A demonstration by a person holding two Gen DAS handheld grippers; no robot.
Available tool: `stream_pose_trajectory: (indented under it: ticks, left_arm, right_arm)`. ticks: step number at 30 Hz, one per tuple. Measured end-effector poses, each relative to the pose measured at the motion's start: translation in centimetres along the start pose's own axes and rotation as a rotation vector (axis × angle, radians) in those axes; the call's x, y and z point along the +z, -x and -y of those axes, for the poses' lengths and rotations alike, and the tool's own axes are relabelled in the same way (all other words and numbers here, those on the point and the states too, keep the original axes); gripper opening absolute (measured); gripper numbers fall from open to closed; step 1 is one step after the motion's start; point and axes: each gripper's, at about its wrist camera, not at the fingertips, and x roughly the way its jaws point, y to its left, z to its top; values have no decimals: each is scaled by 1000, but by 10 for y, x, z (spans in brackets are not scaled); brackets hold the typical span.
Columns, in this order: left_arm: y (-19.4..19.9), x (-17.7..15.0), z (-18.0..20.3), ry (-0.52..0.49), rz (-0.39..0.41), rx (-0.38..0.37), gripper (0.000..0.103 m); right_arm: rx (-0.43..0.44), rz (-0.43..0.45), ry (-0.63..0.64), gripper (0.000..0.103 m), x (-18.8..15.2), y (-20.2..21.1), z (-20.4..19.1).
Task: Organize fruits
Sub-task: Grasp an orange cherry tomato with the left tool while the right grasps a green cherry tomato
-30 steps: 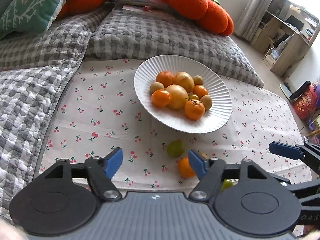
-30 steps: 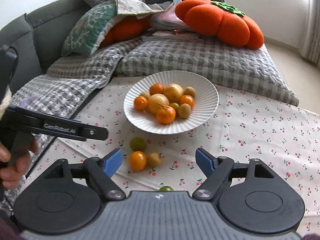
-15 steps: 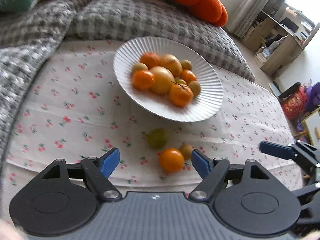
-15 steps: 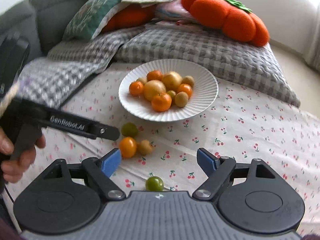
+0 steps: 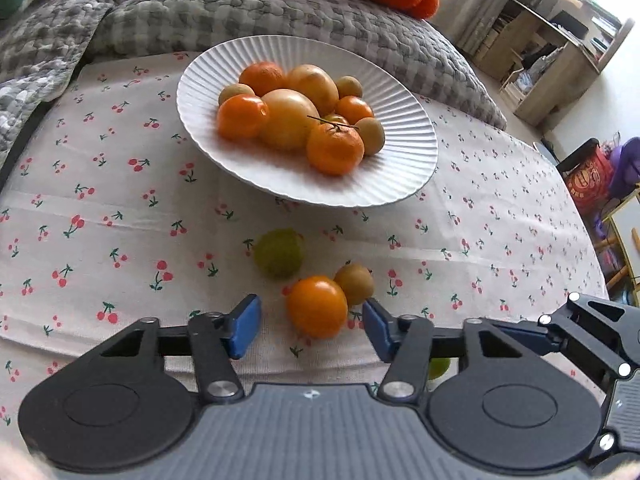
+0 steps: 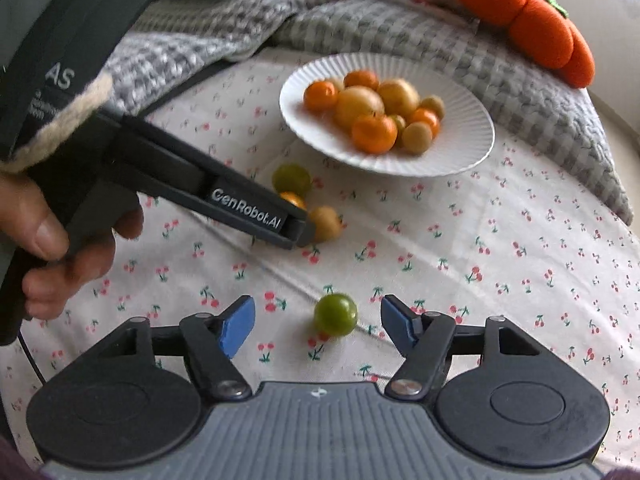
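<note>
A white ribbed plate point(image 5: 404, 168) point(image 6: 460, 152) holds several orange and yellow fruits. On the cherry-print cloth lie a loose orange fruit point(image 5: 317, 306) point(image 6: 294, 199), a brownish fruit point(image 5: 355, 282) point(image 6: 326, 223), a green fruit point(image 5: 279, 253) point(image 6: 291, 179) and a small green fruit point(image 6: 335, 314) point(image 5: 440, 367). My left gripper point(image 5: 312, 328) is open, its jaws on either side of the orange fruit without touching it. My right gripper point(image 6: 316, 326) is open around the small green fruit, apart from it.
A grey checked quilt point(image 5: 240, 12) lies behind the plate with an orange pumpkin cushion point(image 6: 528, 20) on it. The left gripper's black body and the hand holding it point(image 6: 60, 240) fill the left of the right wrist view. Wooden shelves point(image 5: 560, 48) stand far right.
Both grippers moved forward and down. The orange fruit now sits between the left jaws, and the small green fruit between the right jaws. The left jaws have narrowed somewhat.
</note>
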Motion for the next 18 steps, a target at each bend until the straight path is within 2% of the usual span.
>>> stream_pose_trajectory:
  ticks: [8, 18]
  left_arm:
    - [-3, 0, -1, -13, 16, -20, 28]
    - [-4, 0, 1, -40, 13, -18, 27]
  right_arm:
    - [-9, -22, -14, 54, -1, -5, 3]
    - [-9, -42, 3, 40, 4, -15, 2]
